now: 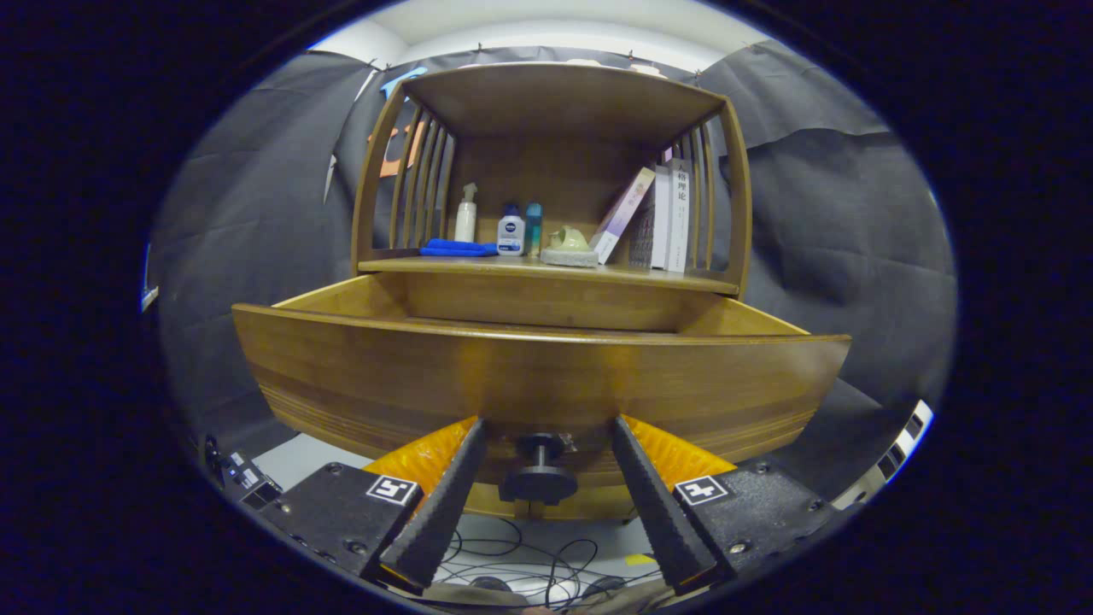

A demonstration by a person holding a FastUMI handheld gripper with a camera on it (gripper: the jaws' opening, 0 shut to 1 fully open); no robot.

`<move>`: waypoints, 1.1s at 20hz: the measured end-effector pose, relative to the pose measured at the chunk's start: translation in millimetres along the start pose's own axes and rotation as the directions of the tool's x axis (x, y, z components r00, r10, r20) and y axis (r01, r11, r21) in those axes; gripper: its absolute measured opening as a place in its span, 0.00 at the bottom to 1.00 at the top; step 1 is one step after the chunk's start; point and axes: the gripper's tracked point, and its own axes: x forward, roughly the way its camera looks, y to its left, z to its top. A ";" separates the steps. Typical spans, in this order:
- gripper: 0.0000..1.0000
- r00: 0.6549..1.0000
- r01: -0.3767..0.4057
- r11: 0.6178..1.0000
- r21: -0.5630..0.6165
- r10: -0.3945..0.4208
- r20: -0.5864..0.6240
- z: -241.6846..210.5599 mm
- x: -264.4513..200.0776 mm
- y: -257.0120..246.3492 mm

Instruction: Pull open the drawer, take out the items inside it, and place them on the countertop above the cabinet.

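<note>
The wooden drawer (538, 376) stands pulled out of the cabinet toward me, and its tall front panel hides whatever lies inside. Its dark round knob (538, 478) sits low on the front, between my two fingers. My gripper (546, 423) is open: the fingertips flank the knob's stem with a gap on each side and touch nothing. Above the drawer runs the wooden countertop (649, 275), roofed by a shelf with slatted sides.
On the countertop lie a blue cloth (457, 248), a white pump bottle (465, 218), two small bottles (512, 232), a pale green object on a grey pad (569, 248) and several books (662, 218). Cables (529, 559) trail on the floor below the drawer.
</note>
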 end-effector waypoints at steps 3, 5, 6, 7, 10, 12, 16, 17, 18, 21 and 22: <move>0.95 1.000 0.002 1.000 -0.001 -0.002 -0.022 7.3 15.5 0.9; 0.95 0.999 0.002 1.000 0.012 -0.002 -0.035 13.1 29.6 2.8; 0.95 0.999 0.002 1.000 0.013 -0.002 -0.039 17.3 36.2 3.2; 0.95 1.000 0.001 1.000 0.008 -0.001 -0.024 24.7 41.2 3.5; 0.94 0.999 0.007 1.000 -0.005 -0.007 -0.045 29.8 63.4 3.0; 0.95 0.998 0.013 1.000 -0.016 -0.014 -0.056 31.2 72.9 3.6; 0.95 0.998 0.024 0.999 -0.043 -0.026 -0.055 36.6 94.8 4.2; 0.95 0.998 0.029 0.998 -0.052 -0.031 -0.053 38.6 100.8 3.8; 0.95 0.998 0.031 0.998 -0.056 -0.034 -0.052 38.8 106.1 5.1; 0.95 0.998 0.032 0.998 -0.057 -0.035 -0.051 43.0 121.8 6.0; 0.95 0.998 0.034 0.998 -0.062 -0.037 -0.053 43.5 126.5 5.1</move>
